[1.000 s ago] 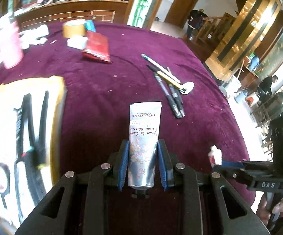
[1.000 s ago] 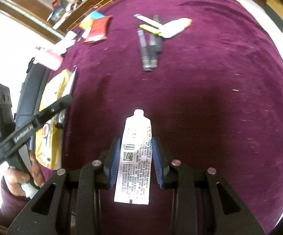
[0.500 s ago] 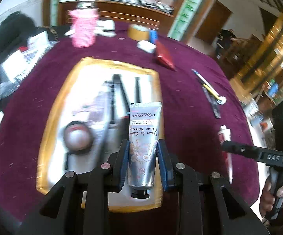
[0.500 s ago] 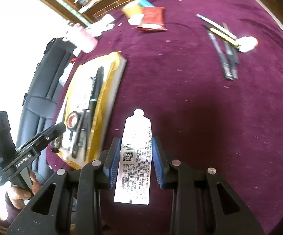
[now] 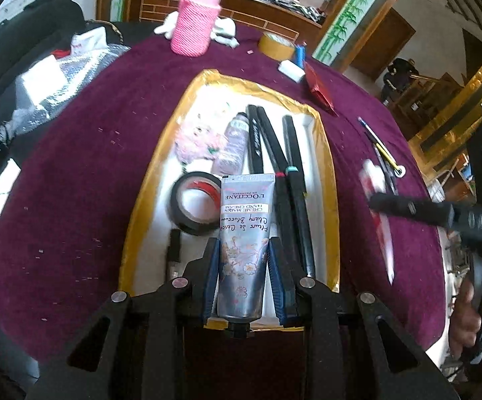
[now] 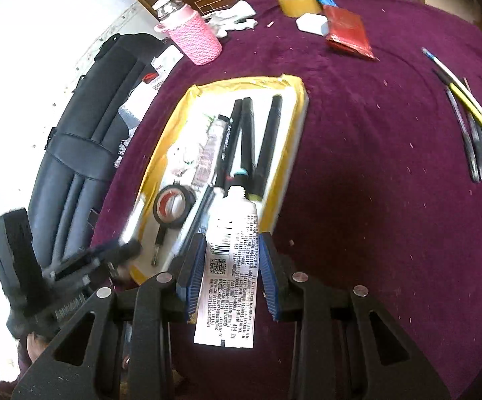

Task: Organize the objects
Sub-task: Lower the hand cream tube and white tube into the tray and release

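My left gripper (image 5: 242, 253) is shut on a silver hand cream tube (image 5: 243, 233) and holds it over the near end of a white tray with a gold rim (image 5: 141, 200). The tray holds black markers (image 5: 287, 180), a black tape roll (image 5: 194, 208), a small purple tube (image 5: 232, 143) and a pink plush (image 5: 194, 140). My right gripper (image 6: 229, 250) is shut on a white tube (image 6: 231, 266), nozzle forward, above the tray's near right corner (image 6: 274, 213). The right gripper also shows blurred in the left wrist view (image 5: 407, 206).
The table has a purple cloth (image 6: 374, 166). Several pens (image 6: 467, 123) lie at the right. A pink knitted cup (image 6: 196, 38), yellow tape roll (image 6: 299, 1), white eraser (image 6: 312, 23) and red packet (image 6: 347, 31) stand at the far side. A black chair (image 6: 84, 126) is at the left.
Both grippers have swung left with their tubes, from over the bare cloth near the pens to over the tray. Both stay shut on their tubes.
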{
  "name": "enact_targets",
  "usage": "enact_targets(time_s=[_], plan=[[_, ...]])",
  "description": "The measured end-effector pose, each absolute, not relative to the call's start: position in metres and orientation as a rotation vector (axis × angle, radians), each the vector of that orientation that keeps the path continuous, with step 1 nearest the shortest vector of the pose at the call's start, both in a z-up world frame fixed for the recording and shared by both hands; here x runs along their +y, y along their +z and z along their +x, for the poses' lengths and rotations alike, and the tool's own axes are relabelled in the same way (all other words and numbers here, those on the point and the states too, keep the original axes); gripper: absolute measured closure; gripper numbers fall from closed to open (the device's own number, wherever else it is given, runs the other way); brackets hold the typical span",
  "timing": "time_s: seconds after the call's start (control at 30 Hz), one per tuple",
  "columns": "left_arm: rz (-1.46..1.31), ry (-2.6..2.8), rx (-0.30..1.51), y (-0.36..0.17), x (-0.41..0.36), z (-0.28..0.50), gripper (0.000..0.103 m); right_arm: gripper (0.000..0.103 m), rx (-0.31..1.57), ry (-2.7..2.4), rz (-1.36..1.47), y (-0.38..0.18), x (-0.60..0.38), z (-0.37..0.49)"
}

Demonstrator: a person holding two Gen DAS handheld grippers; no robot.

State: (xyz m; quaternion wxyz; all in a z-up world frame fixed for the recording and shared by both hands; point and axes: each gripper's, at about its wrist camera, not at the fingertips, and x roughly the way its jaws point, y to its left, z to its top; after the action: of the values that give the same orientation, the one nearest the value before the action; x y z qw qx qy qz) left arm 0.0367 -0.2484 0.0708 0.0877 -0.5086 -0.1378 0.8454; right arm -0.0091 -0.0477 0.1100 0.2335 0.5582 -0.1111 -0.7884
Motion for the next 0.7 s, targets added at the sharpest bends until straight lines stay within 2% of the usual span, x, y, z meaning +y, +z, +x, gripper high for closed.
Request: enact_targets(time_s=[0.7], plan=[[-1.513,2.489,-0.244,0.036,-0.217,0.010,0.079,0.074,0.085,-2.390,1.637,0.080,-0.126,-0.135]])
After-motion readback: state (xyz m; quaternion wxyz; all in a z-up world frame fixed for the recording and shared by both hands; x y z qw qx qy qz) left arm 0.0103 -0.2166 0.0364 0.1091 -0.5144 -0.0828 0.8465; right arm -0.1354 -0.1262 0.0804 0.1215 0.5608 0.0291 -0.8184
